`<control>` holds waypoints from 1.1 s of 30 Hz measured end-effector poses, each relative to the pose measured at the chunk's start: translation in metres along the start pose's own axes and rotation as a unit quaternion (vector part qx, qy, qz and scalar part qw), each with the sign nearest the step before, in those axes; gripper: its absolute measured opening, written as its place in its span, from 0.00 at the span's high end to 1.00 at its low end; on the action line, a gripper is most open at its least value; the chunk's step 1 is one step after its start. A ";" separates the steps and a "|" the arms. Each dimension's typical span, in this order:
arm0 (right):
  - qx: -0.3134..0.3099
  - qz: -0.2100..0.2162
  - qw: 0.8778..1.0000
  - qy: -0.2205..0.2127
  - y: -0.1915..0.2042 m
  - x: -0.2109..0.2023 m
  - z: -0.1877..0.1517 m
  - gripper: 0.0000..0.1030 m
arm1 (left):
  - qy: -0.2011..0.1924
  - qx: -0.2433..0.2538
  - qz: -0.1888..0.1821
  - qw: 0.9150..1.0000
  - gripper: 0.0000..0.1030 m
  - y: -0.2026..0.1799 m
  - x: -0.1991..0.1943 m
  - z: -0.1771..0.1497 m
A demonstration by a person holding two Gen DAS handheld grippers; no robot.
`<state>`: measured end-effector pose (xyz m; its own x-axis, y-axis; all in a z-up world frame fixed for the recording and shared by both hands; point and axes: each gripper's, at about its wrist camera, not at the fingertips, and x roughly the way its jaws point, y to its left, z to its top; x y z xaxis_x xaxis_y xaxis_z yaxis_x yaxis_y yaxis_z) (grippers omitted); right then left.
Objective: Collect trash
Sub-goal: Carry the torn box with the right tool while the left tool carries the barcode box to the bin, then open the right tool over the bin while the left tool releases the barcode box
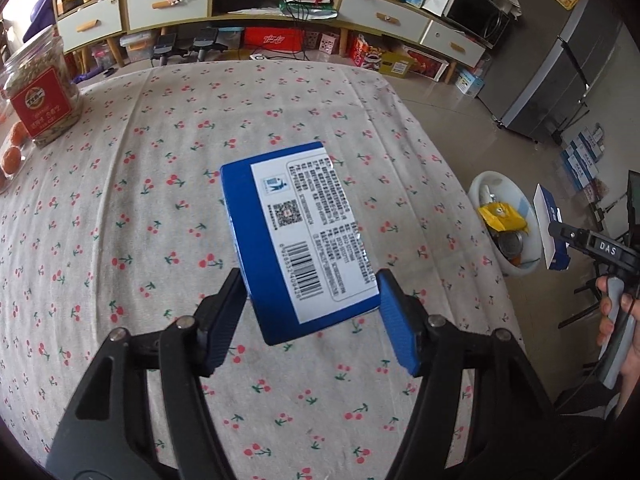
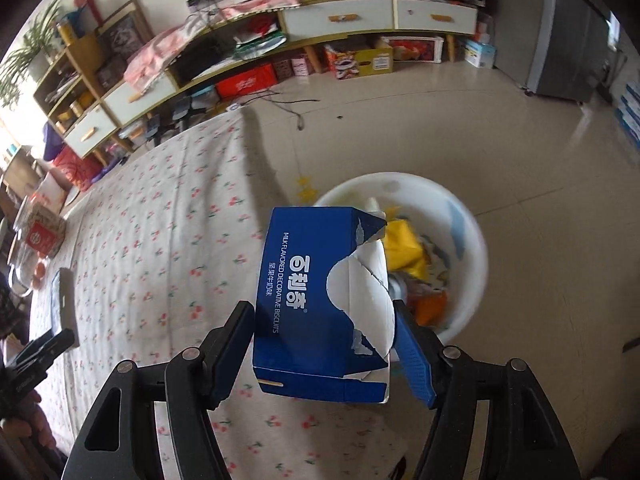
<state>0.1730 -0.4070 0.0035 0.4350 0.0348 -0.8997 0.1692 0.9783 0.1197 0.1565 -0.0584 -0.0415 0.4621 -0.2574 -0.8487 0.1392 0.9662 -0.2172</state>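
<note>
My left gripper [image 1: 310,284] is shut on a blue box with a white barcode label [image 1: 296,232], lifted above the cherry-print tablecloth [image 1: 140,208]. My right gripper [image 2: 323,312] is shut on a torn blue biscuit box [image 2: 304,280], held past the table's right edge beside a white basin [image 2: 470,280] on the floor. The basin [image 1: 480,184] holds yellow and orange wrappers and a can. In the left wrist view, the right gripper [image 1: 560,236] and its box [image 1: 550,216] hang over the basin. The left gripper [image 2: 64,338] with its box [image 2: 64,304] shows at the left edge of the right wrist view.
A clear jar with a red label [image 1: 40,92] and oranges [image 1: 12,156] stand at the table's far left. Low cabinets [image 1: 360,12] with boxes beneath line the far wall. A grey fridge [image 1: 560,60] stands at right. A hand [image 1: 616,320] grips the right tool's handle.
</note>
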 end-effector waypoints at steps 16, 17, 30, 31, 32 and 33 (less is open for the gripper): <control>0.108 0.024 0.994 0.002 -0.090 0.042 0.028 0.26 | 0.003 0.040 -0.030 0.999 0.35 -0.063 0.014 0.012; 0.110 0.025 0.994 0.001 -0.090 0.044 0.030 0.20 | 0.002 0.045 -0.035 0.998 0.35 -0.066 0.014 0.013; 0.100 0.006 0.995 -0.010 -0.089 0.014 0.017 0.09 | 0.018 0.128 -0.092 0.987 0.35 -0.143 0.048 0.027; 0.097 0.001 0.995 -0.010 -0.092 0.011 0.014 0.09 | 0.021 0.136 -0.096 0.986 0.35 -0.152 0.052 0.029; 0.094 -0.005 0.995 -0.009 -0.093 0.007 0.011 0.09 | 0.022 0.144 -0.099 0.984 0.35 -0.161 0.056 0.030; 0.092 -0.010 0.996 -0.008 -0.095 0.004 0.007 0.09 | 0.022 0.152 -0.102 0.983 0.35 -0.169 0.059 0.032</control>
<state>0.1650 -0.5018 -0.0079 0.4432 0.0112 -0.8964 0.3367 0.9246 0.1780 0.1882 -0.2378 -0.0398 0.3594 -0.4372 -0.8244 0.4833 0.8429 -0.2363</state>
